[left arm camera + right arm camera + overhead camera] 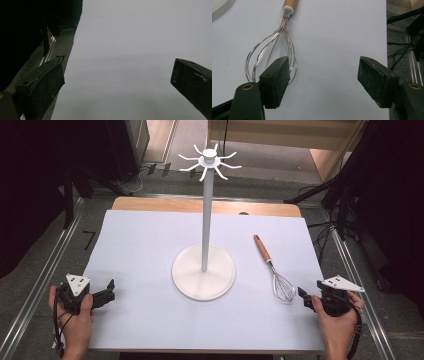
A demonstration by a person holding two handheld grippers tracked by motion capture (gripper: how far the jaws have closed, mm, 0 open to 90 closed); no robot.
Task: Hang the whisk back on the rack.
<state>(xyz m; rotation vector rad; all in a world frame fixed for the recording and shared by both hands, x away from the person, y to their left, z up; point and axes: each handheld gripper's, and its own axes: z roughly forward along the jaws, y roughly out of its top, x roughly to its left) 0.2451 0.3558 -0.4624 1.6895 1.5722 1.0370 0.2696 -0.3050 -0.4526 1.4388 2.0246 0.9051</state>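
A wire whisk with a wooden handle lies on the white table sheet, right of centre, its wire head toward the person. A tall white stand with a round base and a ring of hooks on top rises mid-table. My right gripper rests at the right edge, just right of the whisk's head. In the right gripper view my right gripper is open over bare sheet, and the whisk lies beyond its left jaw. My left gripper sits at the left edge; in its own view my left gripper is open, nothing between the jaws.
Metal rails run along both sides of the table, with cables and dark stands on the floor at the right. A wooden strip shows at the table's far edge. The stand's base peeks into the right gripper view.
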